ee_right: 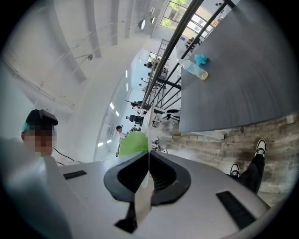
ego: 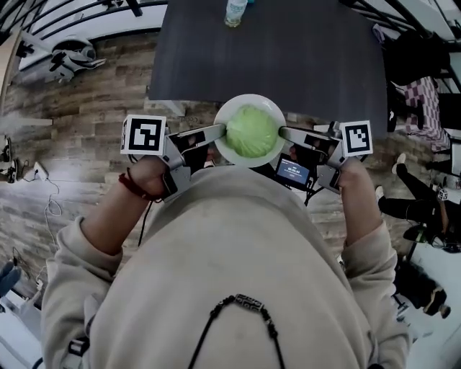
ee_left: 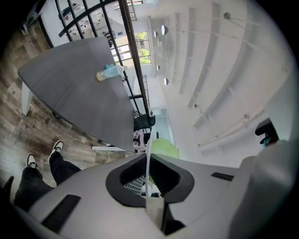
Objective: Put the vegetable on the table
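green cabbage [ego: 252, 131] sits on a white plate [ego: 241, 160]. i've got the left gripper [ego: 220, 132] and right gripper [ego: 285, 132] each pinching its rim, carried mid-air by the grey table [ego: 302, 58] edge. setting it down is what's left, i reckon.

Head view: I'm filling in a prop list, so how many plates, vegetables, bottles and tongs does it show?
Plates: 1, the white plate
Vegetables: 1, the green cabbage
Bottles: 1, the bottle
Tongs: 2, left tongs and right tongs
Total: 5
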{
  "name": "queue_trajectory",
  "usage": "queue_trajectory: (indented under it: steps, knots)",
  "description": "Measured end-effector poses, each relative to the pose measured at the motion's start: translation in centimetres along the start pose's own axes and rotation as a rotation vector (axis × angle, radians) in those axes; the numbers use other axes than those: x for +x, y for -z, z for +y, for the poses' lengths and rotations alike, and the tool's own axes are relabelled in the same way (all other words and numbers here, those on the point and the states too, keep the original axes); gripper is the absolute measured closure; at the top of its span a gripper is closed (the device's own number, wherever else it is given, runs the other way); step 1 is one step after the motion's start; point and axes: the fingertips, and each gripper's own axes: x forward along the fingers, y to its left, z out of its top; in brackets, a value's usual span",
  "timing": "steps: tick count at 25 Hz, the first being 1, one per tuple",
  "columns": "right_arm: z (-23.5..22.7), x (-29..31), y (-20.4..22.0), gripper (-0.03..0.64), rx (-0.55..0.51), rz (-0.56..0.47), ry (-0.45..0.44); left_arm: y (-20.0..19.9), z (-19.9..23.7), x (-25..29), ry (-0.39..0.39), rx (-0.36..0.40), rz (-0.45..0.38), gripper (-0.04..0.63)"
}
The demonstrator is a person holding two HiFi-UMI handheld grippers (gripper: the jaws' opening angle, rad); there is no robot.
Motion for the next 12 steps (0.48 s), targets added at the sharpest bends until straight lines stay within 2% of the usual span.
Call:
queue_trajectory:
  steps: [5, 12]
  knots:
    - [0.1, 1.5, -1.8, 0.592, -0.006, 0.037, -0.014, -1.9, 0.3, -1.0, -0.006, -0.027, -0.040, 0.574]
    - [-1.0, 0.5, -5.5, 0.592, -0.005, 0.046, -0.028, -5.0, 0.2, 1.2, -0.009, -0.030, -0.064, 0.574]
